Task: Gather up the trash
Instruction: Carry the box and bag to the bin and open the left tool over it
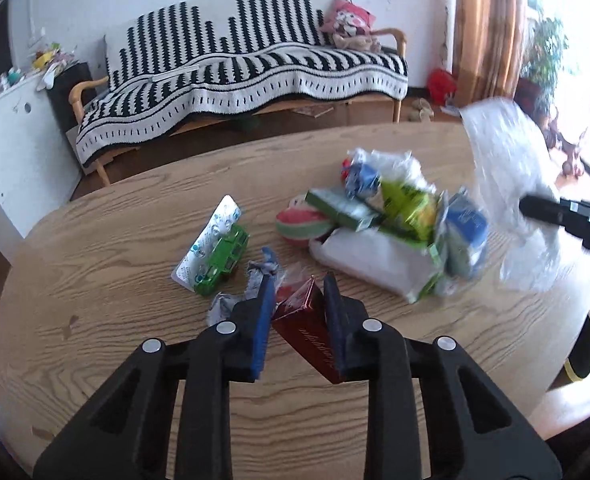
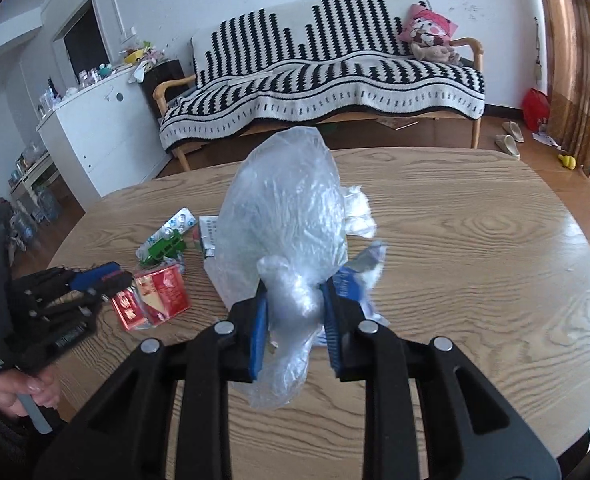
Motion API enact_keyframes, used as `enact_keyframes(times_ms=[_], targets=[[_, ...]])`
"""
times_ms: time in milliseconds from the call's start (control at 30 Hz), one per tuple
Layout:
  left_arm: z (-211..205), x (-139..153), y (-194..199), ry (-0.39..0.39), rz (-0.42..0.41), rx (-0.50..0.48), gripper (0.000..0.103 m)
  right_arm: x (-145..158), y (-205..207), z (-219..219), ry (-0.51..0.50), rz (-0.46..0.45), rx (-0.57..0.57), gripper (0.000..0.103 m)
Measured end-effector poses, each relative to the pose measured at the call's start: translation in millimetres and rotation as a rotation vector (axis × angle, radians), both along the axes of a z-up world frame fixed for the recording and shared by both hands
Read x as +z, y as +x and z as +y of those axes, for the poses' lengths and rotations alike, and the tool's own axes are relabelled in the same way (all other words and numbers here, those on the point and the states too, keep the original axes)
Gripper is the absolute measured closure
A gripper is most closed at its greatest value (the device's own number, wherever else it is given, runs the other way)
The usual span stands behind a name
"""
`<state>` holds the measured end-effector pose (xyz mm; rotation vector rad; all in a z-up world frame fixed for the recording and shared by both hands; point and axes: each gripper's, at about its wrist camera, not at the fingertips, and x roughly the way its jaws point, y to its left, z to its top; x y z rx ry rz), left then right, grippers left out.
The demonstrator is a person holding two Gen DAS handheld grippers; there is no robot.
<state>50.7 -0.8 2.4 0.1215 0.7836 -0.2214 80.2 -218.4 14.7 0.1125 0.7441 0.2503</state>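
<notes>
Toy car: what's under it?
The toy car sits on a blister pack, which lies flat on the table. The pack's covered part is hidden.

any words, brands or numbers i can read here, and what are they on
None reads with certainty.
Dark red cardboard box between the left tongs: gold script lettering, upside down, not legible.
Silver blister pack under the green toy car: blue print, too small.
White carton behind the clear plastic bag held in the right tongs: dark print lines, too blurred.
Blue and white wrappers: motion-blurred.
</notes>
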Motion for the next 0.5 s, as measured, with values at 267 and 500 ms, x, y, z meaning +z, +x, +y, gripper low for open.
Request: enact_keyframes(times_ms=[267,500], targets=[[-43,46,-16,-0.096,-0.065,-0.022,0.08,7,-46,-86,0.007,-0.01,-0.136,0.078],[-152,64,-45,-0.144,-0.085,-0.206,0.08,5,-103,-185,0.02,-0.007,-0.314,0.078]])
